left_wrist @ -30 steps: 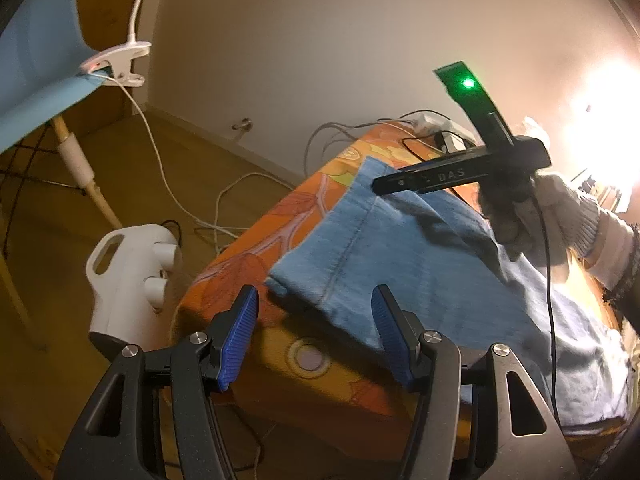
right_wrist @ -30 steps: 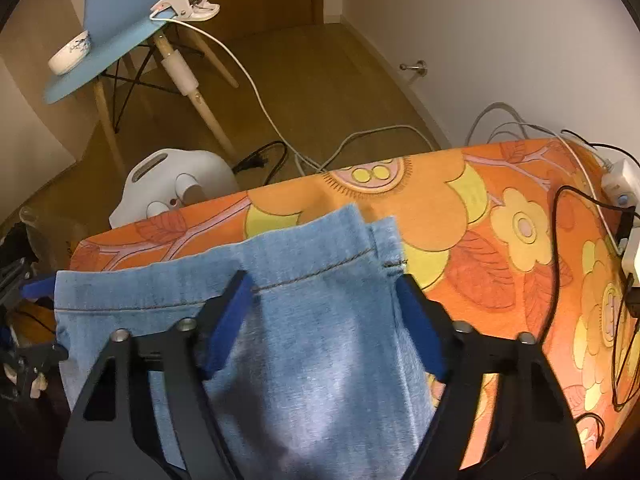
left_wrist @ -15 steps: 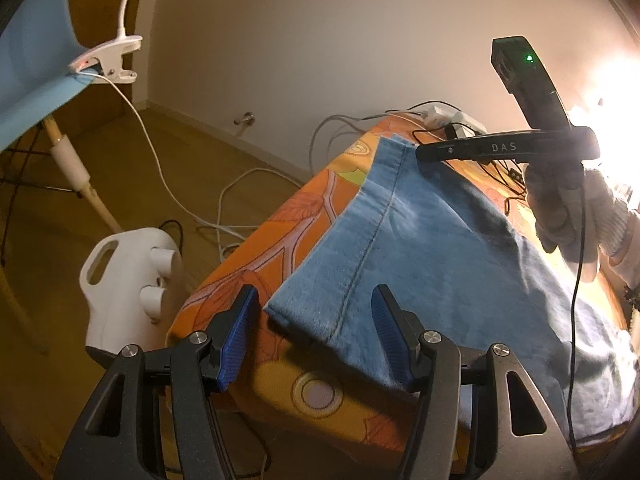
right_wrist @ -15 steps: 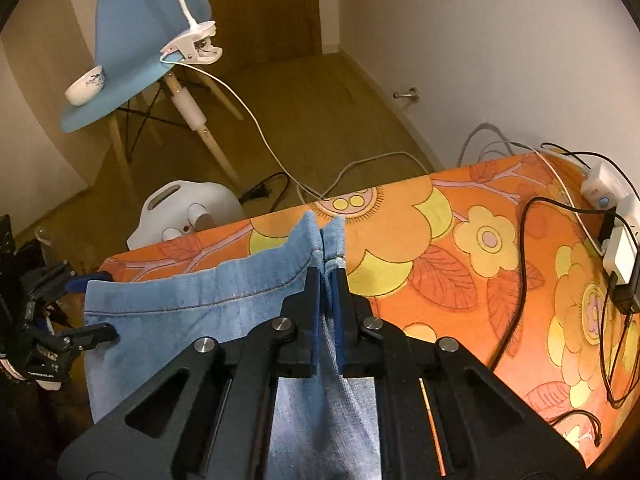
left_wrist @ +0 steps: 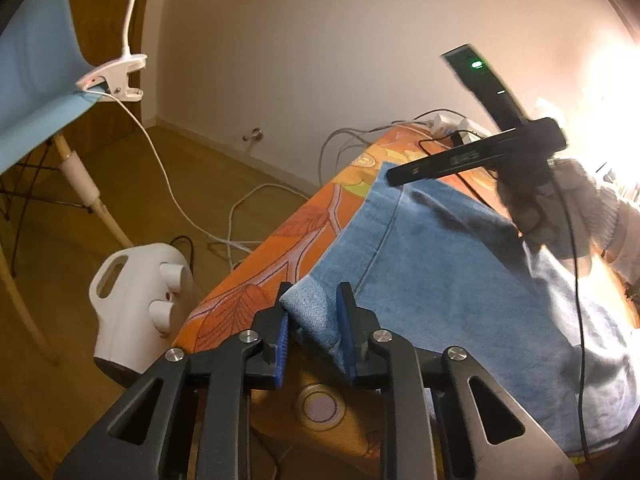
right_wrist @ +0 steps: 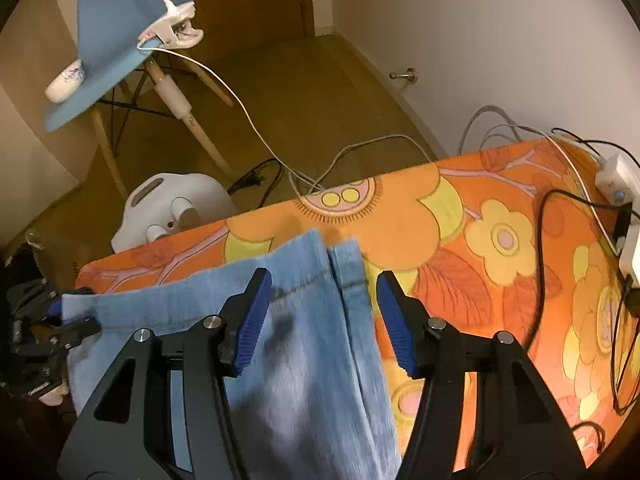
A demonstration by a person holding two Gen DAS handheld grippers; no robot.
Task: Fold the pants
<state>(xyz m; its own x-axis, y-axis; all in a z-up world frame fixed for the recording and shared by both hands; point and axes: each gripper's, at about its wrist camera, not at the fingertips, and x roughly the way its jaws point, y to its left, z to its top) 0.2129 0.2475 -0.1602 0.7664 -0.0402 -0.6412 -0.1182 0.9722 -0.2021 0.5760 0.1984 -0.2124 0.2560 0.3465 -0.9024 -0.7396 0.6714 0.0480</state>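
**Right wrist view: denim on a flowered worktop, one corner pinched**

Right wrist cam looks down on a worktop (right_wrist: 460, 220) covered w/ glossy orange cloth printed in big yellow flowers, red leaves and a sun motif. Pants (right_wrist: 304, 320), pale blue denim w/ a stitched hem and a soft nap, lie flat across it, hem towards the worktop's far edge. Power strip (right_wrist: 618, 184) and a tangle of black and white cables sit at the right edge, by a plain white wall.

Floor is warm wood. On it: a white moulded plastic appliance (right_wrist: 172, 204) w/ a handle slot and two round knobs, close to the worktop. Further back, a blue shell chair (right_wrist: 112, 40) on slim wooden legs, w/ a white clip lamp (right_wrist: 172, 32) clamped to its edge and a small white bowl (right_wrist: 64, 82) on the seat.

Right gripper (right_wrist: 324, 312) has just been opening; blue ribbed pads spread, denim between them, not pressed.

Left gripper (left_wrist: 312, 328) has just been closing; pads pinch the near hem corner, bunched up between them.
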